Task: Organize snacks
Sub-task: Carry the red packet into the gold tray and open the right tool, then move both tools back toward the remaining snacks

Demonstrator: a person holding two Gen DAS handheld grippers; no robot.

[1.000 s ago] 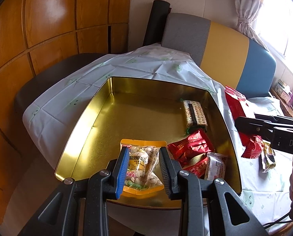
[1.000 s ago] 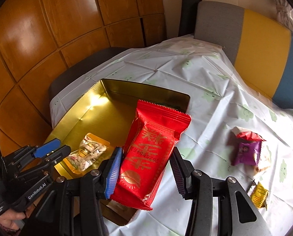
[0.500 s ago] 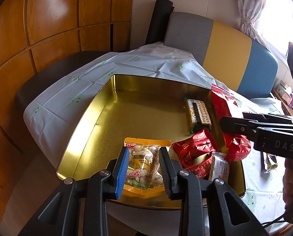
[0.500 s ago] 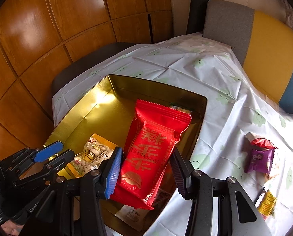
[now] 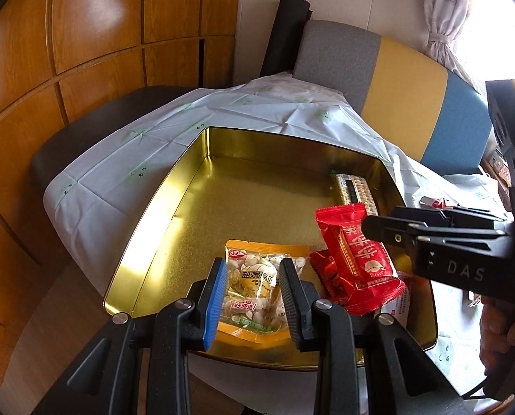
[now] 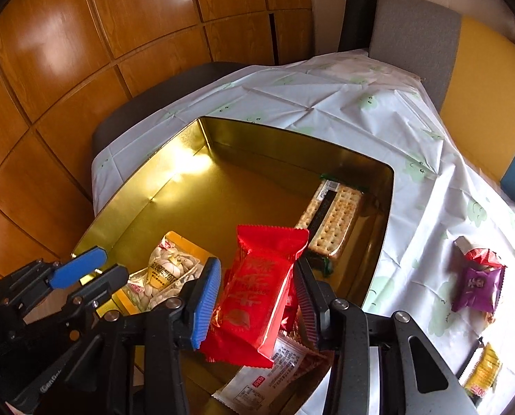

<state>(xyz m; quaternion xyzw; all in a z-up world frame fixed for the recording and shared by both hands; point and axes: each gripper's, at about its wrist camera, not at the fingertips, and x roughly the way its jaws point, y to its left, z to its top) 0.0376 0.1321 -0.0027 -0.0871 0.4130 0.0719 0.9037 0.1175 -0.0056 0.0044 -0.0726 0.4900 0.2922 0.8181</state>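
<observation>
Right hand-held gripper [image 6: 257, 306] clamped on red snack packet [image 6: 257, 294], held above near end of gold tin [image 6: 292, 138]; left hand-held gripper [image 5: 254, 297] parted around pistachio bag [image 5: 257, 287] lying in tin, contact unclear; cracker pack [image 6: 333, 218] by far wall; purple sweet [image 6: 477, 287] out on desk

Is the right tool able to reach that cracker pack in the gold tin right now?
Probably not yet. The right tool is shut on the red snack packet, so its jaws are occupied. The path to the cracker pack inside the gold tin looks otherwise free.
</observation>
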